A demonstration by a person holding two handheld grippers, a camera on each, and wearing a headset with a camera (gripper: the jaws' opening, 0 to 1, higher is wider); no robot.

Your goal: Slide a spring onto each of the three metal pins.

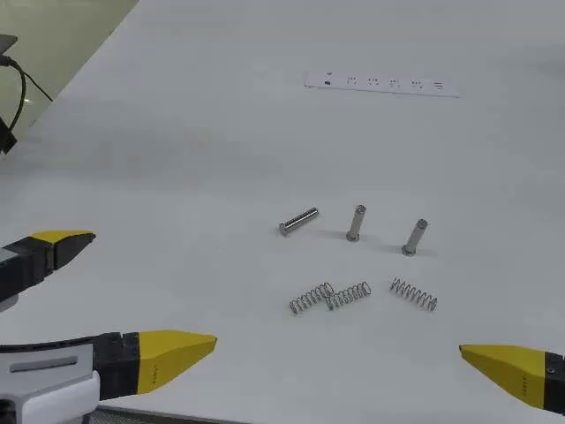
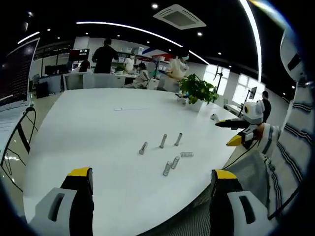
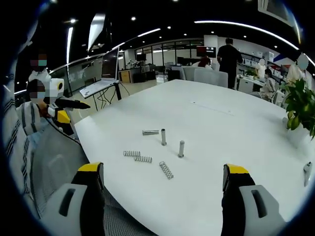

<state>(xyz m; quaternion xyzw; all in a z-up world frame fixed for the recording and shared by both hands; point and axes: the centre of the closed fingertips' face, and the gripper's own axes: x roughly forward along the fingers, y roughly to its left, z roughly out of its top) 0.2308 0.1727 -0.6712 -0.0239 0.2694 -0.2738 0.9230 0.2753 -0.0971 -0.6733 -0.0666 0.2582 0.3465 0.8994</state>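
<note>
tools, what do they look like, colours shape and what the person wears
The left tool and right tool match: each jaw ends in a tapered, pointed yellow tip on a black section, mounted on a pale grey-white body with a slot. The person wears a striped top.
</note>
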